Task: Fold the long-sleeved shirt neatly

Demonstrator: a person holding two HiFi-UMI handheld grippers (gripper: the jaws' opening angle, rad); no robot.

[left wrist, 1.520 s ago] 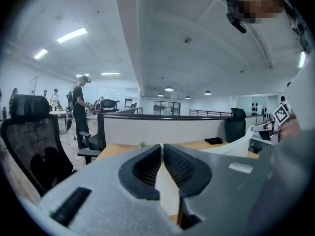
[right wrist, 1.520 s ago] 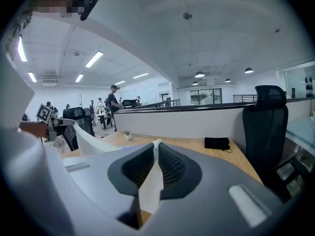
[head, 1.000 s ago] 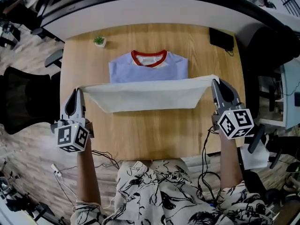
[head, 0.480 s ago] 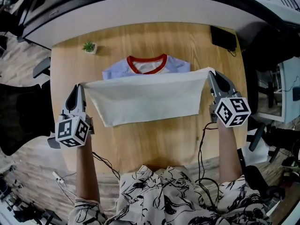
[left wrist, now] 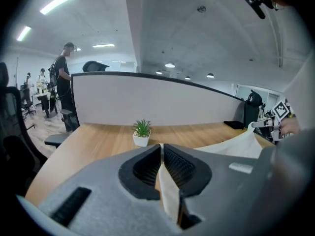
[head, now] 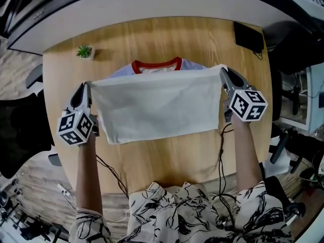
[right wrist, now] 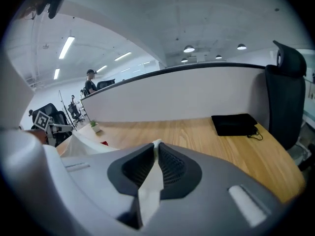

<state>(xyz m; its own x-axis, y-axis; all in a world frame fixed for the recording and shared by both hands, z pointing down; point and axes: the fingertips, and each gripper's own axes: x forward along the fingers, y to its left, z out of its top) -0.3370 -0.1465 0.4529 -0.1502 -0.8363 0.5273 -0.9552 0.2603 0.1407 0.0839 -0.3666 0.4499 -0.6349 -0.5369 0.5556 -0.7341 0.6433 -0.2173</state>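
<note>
**Operator:** What are my tongs holding?

**Spotter:** Your left gripper [head: 85,86] is pressed together on one corner of the long-sleeved shirt with the white body, red collar and pale blue shoulders [head: 157,108]. In the left gripper view a strip of white cloth is pinched between the ribbed black pads [left wrist: 147,168]. Your right gripper [head: 223,72] pinches the opposite corner the same way.

**Operator:** And where is the shirt?

**Spotter:** On the light wooden table [head: 167,151], in front of you. The white fold is pulled taut between your grippers, the left at nine o'clock and the right at three. Beyond the held edge, toward twelve, only the red collar [head: 154,65] and slivers of blue show, lying flat on the wood.

**Operator:** Anything else up there?

**Spotter:** A small green plant in a white pot [head: 84,51] sits at ten o'clock, well apart from the cloth. A flat black pouch with a cable [head: 248,36] lies at one o'clock.
</note>
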